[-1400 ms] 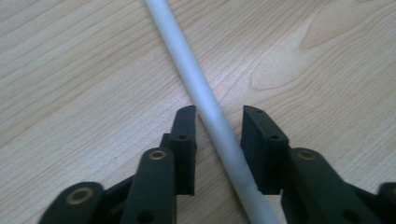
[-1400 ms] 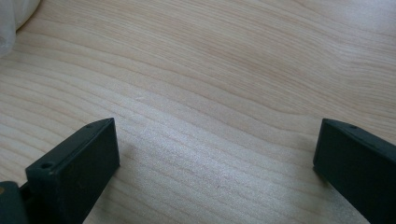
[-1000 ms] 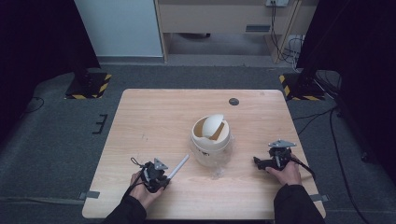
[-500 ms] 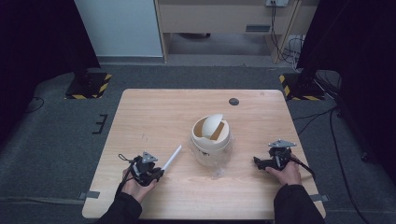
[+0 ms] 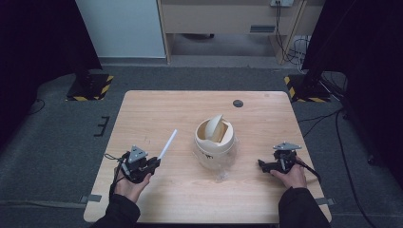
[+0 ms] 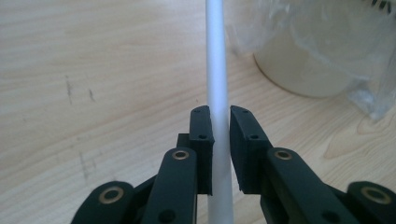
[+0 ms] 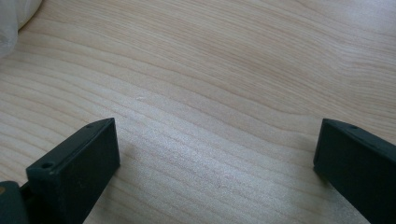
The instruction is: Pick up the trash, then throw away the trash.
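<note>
A thin white stick [image 5: 167,144] slants up and away from my left gripper [image 5: 154,161], whose jaws are shut on its lower end at the table's front left. In the left gripper view the stick [image 6: 217,70] runs straight up between the two black pads [image 6: 201,135], above the wood. A cream bin with a tilted swing lid [image 5: 215,137] stands mid-table, lined with a clear plastic bag [image 5: 223,161]; it also shows as a cream wall behind crinkled plastic [image 6: 322,51]. My right gripper [image 5: 264,165] rests low at the front right, jaws wide open over bare wood [image 7: 215,140].
The wooden table [image 5: 157,109] has a small dark round disc [image 5: 238,103] near its far edge. Grey carpet surrounds the table, with black stands and yellow-striped bases [image 5: 90,85] at the far corners and cables [image 5: 290,33] by the back wall.
My left gripper has lifted with the white stick and shifted left, away from the bin. The right gripper has stayed where it was.
</note>
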Tool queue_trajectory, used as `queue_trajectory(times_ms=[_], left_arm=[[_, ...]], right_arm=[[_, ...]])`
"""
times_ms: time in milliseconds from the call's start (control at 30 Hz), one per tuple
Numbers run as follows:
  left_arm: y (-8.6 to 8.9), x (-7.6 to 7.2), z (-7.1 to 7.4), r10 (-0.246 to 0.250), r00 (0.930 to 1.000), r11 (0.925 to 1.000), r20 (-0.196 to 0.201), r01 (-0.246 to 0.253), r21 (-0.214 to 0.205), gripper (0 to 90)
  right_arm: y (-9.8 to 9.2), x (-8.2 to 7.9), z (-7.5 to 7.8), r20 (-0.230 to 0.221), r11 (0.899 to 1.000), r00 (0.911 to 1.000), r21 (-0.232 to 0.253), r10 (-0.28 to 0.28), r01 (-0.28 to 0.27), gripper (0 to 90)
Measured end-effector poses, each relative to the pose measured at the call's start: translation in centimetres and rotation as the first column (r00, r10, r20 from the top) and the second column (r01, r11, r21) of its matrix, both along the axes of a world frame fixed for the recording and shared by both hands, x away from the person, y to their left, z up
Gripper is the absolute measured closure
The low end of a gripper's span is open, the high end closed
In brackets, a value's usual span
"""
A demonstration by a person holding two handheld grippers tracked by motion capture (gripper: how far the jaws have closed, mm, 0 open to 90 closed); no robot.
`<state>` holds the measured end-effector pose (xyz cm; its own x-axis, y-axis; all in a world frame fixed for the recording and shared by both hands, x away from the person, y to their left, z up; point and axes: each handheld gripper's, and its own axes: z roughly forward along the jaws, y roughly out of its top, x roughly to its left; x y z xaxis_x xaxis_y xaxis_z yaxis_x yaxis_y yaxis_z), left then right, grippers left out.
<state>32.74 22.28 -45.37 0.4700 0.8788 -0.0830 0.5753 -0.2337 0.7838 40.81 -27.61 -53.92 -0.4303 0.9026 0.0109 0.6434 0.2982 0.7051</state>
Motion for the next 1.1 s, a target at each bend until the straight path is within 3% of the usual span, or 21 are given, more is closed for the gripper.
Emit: queue_trajectory(times_ms=[133,167,200,367,467,567,633,700,800,900,1100], left_arm=[[0.7,-0.4,1.3,0.013,0.997,0.9992,0.076,-0.01,-0.04,79.2],[0.9,-0.5,1.9,0.017,0.9932,0.9979,0.115,-0.01,-0.064,79.2],[0.9,-0.5,1.9,0.017,0.9932,0.9979,0.115,-0.01,-0.064,79.1],[1.2,-0.9,3.6,0.028,0.978,0.9956,0.207,-0.009,-0.093,79.1],[1.2,-1.1,4.3,0.02,0.9704,0.9941,0.241,0.006,-0.108,79.1],[1.3,-1.3,4.8,0.022,0.9647,0.992,0.263,0.012,-0.126,79.1],[1.3,-1.3,5.0,0.02,0.9642,0.9901,0.265,0.018,-0.14,79.1],[1.2,-1.3,5.1,0.016,0.9627,0.9892,0.27,0.024,-0.144,79.1],[1.1,-1.4,5.5,0.014,0.9584,0.9881,0.285,0.03,-0.151,79.1],[1.0,-1.7,6.3,0.013,0.9486,0.9855,0.316,0.041,-0.165,79.1],[0.6,-2.0,7.2,-0.001,0.935,0.9813,0.355,0.07,-0.18,79.1]], right_arm=[[0.0,0.0,0.0,0.0,1.0,1.0,-0.001,0.0,0.0,0.6],[0.0,0.0,0.0,0.0,1.0,1.0,-0.001,0.001,-0.001,0.5],[0.0,0.0,0.0,0.0,1.0,1.0,-0.001,0.001,-0.001,0.5],[-0.1,0.0,0.0,0.006,1.0,1.0,0.005,-0.003,0.003,4.6],[-0.3,-0.1,0.2,0.019,1.0,0.9997,0.025,-0.012,0.011,14.5],[-0.3,0.0,0.6,0.001,1.0,1.0,0.017,-0.006,0.006,19.4],[-0.3,-0.1,0.9,-0.003,0.999,1.0,0.041,-0.002,0.002,29.1],[-0.3,-0.1,1.1,0.0,0.999,1.0,0.042,-0.001,0.001,29.3],[-0.2,-0.1,2.1,0.039,0.997,0.9992,0.073,-0.003,0.0,29.8],[-0.1,-0.2,3.2,0.089,0.992,0.9959,0.13,-0.017,0.005,29.8],[0.5,-0.3,5.9,0.191,0.981,0.9808,0.196,-0.039,0.001,30.6]])
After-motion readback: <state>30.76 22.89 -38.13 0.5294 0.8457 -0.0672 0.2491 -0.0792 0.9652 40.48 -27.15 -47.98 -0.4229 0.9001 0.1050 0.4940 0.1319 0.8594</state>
